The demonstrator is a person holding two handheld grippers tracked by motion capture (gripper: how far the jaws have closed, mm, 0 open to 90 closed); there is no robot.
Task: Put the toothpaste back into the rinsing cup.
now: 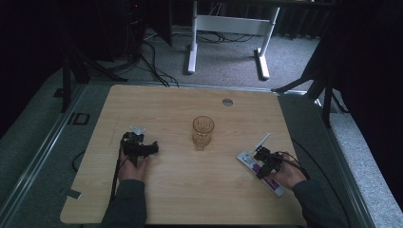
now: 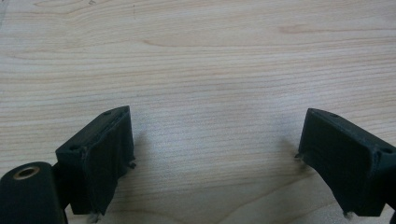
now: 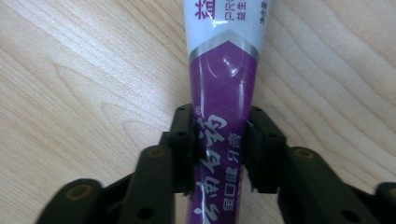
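A purple and white toothpaste tube point(image 3: 224, 70) lies flat on the wooden table, at the right in the high view point(image 1: 246, 158). My right gripper point(image 3: 219, 140) straddles its purple part, and both pads press on its sides; the same gripper point(image 1: 264, 160) sits low over the tube in the high view. A clear amber glass point(image 1: 203, 132) stands upright at the table's middle. My left gripper point(image 2: 215, 140) is open, its jaws wide apart over bare wood with nothing between them; the high view shows it point(image 1: 139, 144) left of the glass.
A thin white stick-like item point(image 1: 263, 141) lies just beyond the right gripper. The wooden table point(image 1: 180, 190) has a round grommet point(image 1: 227, 101) near its far edge. A white desk frame point(image 1: 228, 28) stands on the floor behind.
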